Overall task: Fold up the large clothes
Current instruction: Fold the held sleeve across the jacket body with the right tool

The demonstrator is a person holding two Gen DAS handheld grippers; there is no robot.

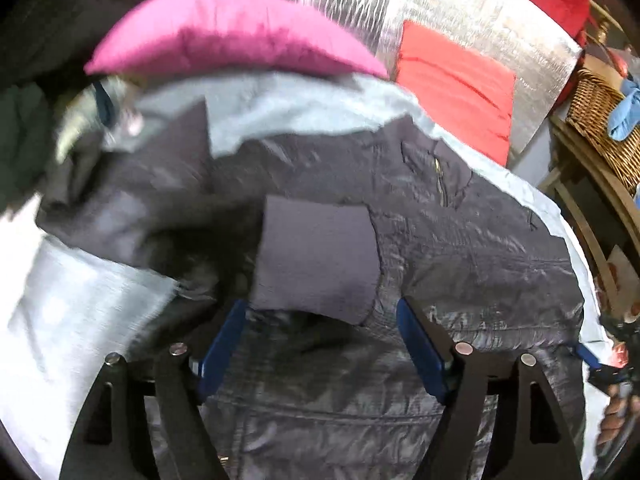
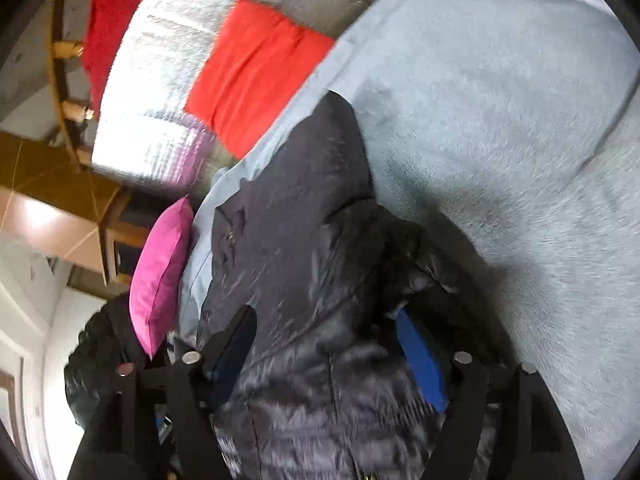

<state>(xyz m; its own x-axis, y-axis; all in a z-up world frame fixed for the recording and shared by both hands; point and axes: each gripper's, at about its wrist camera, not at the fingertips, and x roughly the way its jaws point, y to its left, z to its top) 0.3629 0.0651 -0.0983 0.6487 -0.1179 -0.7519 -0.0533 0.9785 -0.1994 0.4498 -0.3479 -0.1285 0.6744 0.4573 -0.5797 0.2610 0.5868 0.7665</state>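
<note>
Dark jacket (image 1: 460,240) spread on the grey sheet (image 1: 80,320), mid-fold.

Left to right: the pink cushion (image 1: 224,32) sits at the far edge, the knit cuff (image 1: 316,256) lies folded onto the jacket's body, and red cloth (image 1: 456,88) rests beyond. The left gripper (image 1: 320,344) hangs over the cuff, jaws wide, holding nothing. The right gripper (image 2: 324,356) straddles the jacket's edge, jaws wide; whether its pads press the fabric cannot be told.
</note>
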